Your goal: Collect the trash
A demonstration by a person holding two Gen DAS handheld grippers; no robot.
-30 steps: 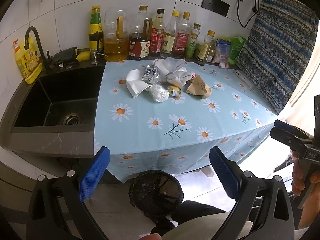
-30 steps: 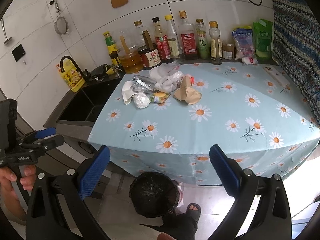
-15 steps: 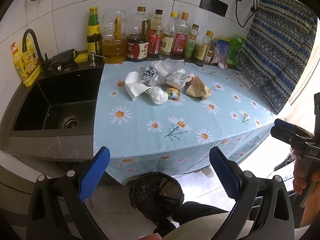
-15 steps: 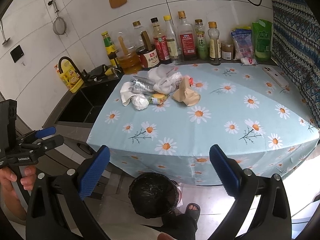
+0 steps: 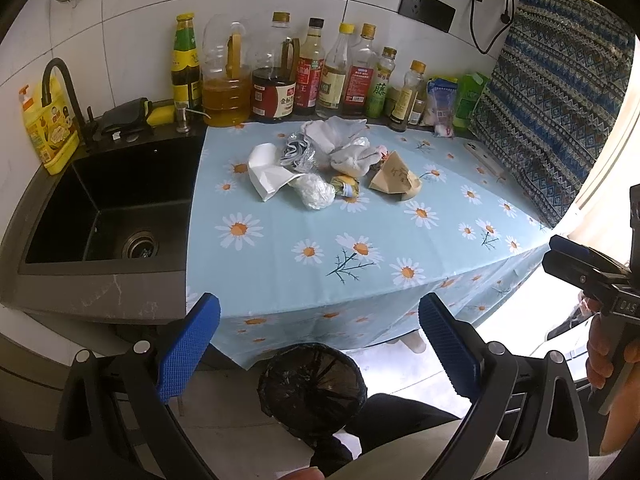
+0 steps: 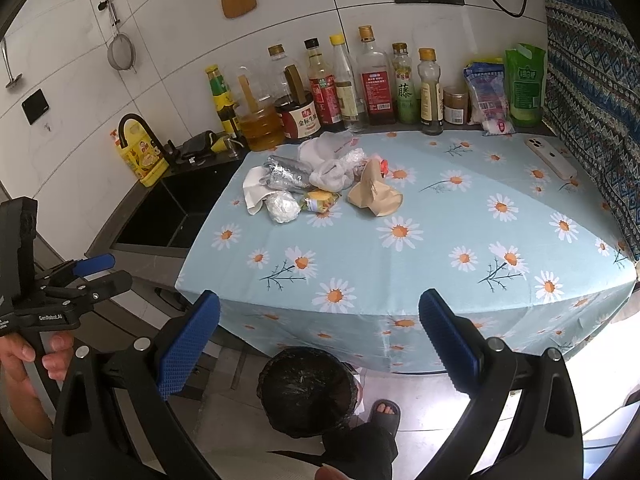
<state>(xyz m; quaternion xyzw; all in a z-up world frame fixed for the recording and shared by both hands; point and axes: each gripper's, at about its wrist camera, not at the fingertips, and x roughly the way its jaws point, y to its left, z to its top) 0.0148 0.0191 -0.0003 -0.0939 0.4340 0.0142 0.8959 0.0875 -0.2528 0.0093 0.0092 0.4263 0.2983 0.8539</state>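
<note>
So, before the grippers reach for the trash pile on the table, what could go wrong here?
1. The trash pile lies just in front of the row of bottles; a reach that goes too far might knock one over.
2. The trash bin stands on the floor below the table edge, and its opening looks small, so a light piece might miss it.
3. The phone is not trash.

The left gripper (image 5: pixel 318 344), jaws wide apart and empty, hangs above the black-lined trash bin (image 5: pixel 312 388), with the trash pile (image 5: pixel 328 168) well ahead on the table (image 5: pixel 320 280).
</note>
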